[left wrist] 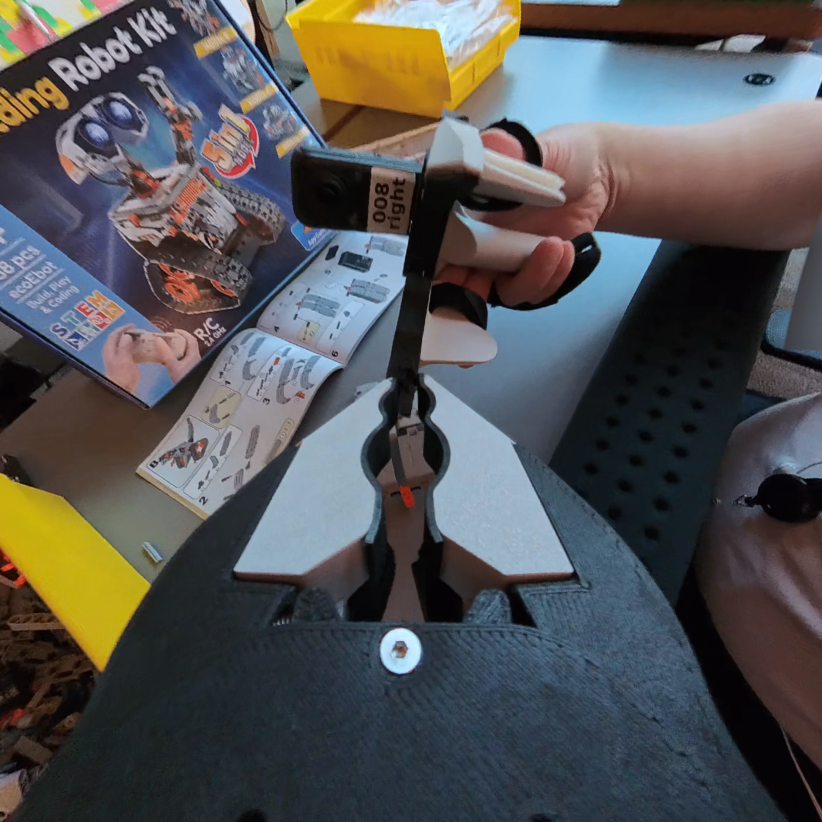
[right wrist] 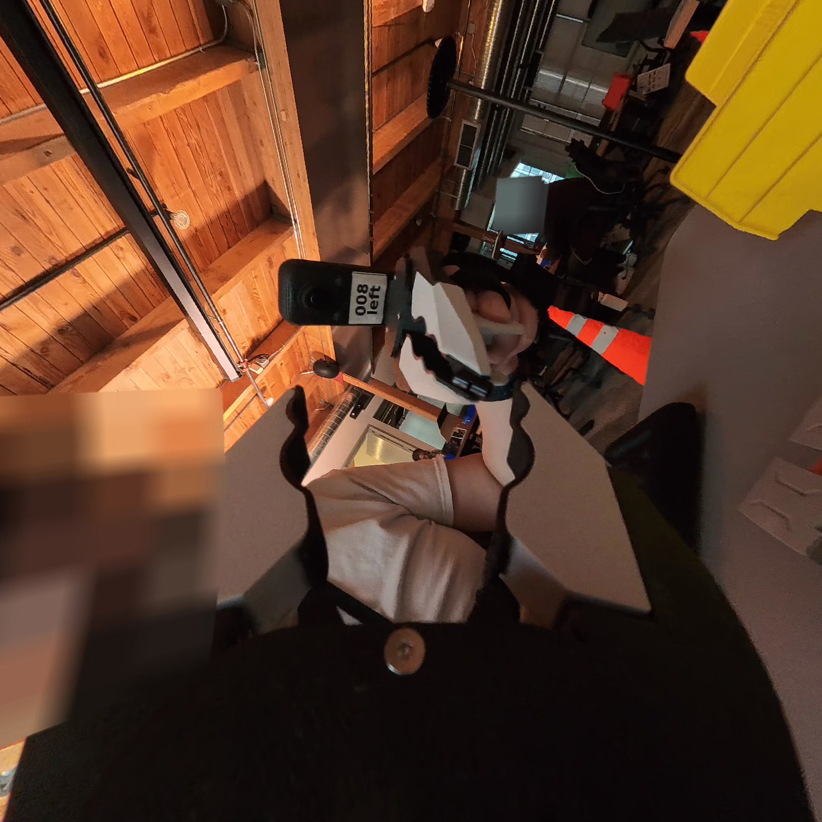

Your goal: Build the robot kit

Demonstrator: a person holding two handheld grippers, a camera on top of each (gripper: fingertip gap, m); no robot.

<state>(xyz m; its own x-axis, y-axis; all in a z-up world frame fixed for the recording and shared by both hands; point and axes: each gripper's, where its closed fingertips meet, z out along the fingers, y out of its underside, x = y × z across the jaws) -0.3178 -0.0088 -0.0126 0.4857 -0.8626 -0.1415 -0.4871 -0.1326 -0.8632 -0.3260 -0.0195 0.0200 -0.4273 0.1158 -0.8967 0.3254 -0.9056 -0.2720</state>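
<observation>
Booklet (left wrist: pixel 271 396) and box (left wrist: pixel 133 187) lie beyond left gripper (left wrist: pixel 405 449) clamping grey piece (left wrist: pixel 407 458); right gripper (right wrist: pixel 407 449) apart.

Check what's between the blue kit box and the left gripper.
An open instruction booklet, flat on the grey table between box and left gripper. Left wrist view shows it.

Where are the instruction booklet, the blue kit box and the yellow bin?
instruction booklet (left wrist: pixel 271 396): left wrist view, on its open printed page.
blue kit box (left wrist: pixel 133 187): left wrist view, on its pictured front.
yellow bin (left wrist: pixel 378 66): left wrist view, on its front wall.
</observation>
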